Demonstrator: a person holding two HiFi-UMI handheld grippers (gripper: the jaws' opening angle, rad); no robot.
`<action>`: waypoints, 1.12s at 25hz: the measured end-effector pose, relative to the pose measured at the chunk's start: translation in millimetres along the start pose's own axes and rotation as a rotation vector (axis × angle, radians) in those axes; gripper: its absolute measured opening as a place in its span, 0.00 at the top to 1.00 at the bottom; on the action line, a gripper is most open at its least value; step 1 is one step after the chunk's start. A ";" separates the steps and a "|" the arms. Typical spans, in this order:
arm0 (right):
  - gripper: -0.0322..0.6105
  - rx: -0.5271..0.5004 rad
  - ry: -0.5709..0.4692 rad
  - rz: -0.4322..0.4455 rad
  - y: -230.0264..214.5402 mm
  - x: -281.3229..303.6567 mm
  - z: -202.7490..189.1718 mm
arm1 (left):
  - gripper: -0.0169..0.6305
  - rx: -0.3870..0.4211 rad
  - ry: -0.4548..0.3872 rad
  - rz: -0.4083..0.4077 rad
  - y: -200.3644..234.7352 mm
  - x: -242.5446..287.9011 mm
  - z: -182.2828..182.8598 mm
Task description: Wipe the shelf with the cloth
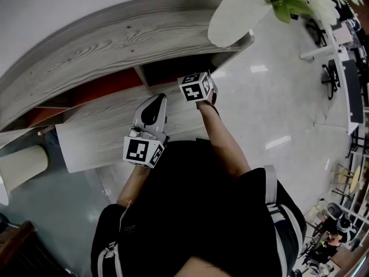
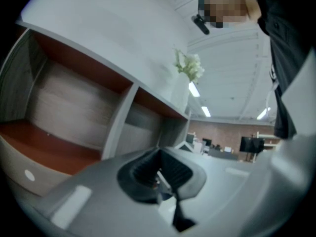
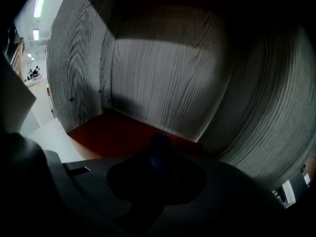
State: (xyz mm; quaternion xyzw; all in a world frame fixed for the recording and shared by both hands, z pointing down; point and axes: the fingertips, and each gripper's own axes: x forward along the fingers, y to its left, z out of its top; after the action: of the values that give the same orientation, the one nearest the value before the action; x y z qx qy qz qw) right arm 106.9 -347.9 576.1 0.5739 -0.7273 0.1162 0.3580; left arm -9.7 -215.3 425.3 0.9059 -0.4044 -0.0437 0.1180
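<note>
The grey wood-grain shelf [image 1: 109, 48] has red-brown floors in its compartments. My right gripper [image 3: 159, 158] reaches into the dark right-hand compartment [image 1: 170, 69]; in the head view only its marker cube [image 1: 197, 87] shows. Its jaws are shut on a small blue tuft of cloth [image 3: 159, 149], just above the red-brown compartment floor [image 3: 116, 132]. My left gripper [image 1: 154, 104] hovers over the lower shelf board [image 1: 92, 134], outside the compartments. In the left gripper view the left gripper [image 2: 159, 180] is shut with nothing in it.
A white vase with green and white flowers [image 1: 239, 7] stands on the shelf top at the right end, also visible as the vase [image 2: 181, 88]. A cream cylinder [image 1: 20, 166] stands on the floor at left. Glossy floor [image 1: 271, 108] lies to the right.
</note>
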 end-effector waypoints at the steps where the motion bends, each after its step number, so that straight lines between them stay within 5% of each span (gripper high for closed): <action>1: 0.87 -0.014 0.001 0.002 3.0 2.8 3.0 | 0.97 -0.002 0.001 0.000 0.2 -0.5 -0.5; 28: 0.87 -0.435 -0.106 0.412 128.3 24.8 60.0 | 0.97 -0.005 -0.030 0.153 6.7 -31.4 2.4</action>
State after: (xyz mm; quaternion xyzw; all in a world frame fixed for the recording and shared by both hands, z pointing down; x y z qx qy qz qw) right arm -36.2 -361.1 580.4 0.3294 -0.8539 -0.0025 0.4030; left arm -35.9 -196.7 424.1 0.8713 -0.4741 -0.0493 0.1170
